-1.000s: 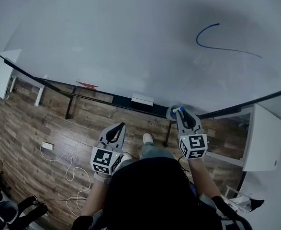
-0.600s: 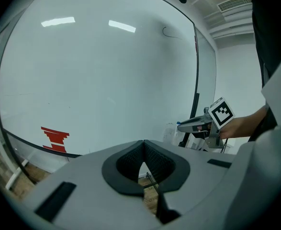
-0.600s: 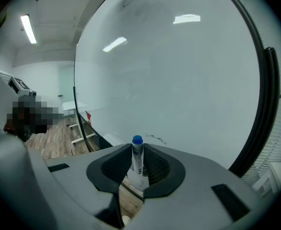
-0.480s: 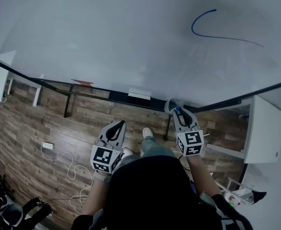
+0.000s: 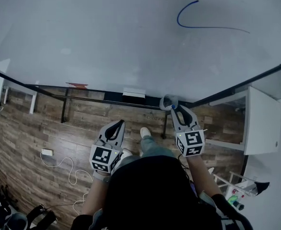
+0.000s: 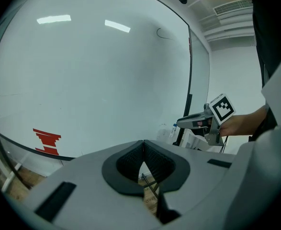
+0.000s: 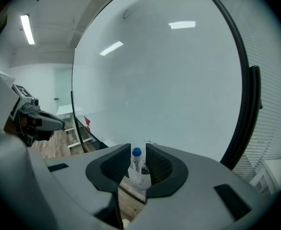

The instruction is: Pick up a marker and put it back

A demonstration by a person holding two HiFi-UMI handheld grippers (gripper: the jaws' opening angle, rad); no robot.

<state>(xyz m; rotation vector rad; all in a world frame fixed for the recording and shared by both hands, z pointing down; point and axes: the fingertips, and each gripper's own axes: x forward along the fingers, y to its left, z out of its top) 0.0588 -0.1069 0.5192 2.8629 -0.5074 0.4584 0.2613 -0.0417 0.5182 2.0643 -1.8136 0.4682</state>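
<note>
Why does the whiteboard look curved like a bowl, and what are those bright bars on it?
Left gripper view: the wide-angle lens bends the whiteboard into a dome; the bright bars look like reflected ceiling lights. Right gripper view: same bending, similar reflected bars. Head view: its lower edge bows, no bars.

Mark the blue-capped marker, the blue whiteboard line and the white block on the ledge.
Blue-capped white marker (image 7: 139, 169): right gripper view, white barrel.
Blue drawn line (image 5: 212, 28): head view, straight stretch.
White rectangular block (image 5: 133, 93): head view, top face.
</note>
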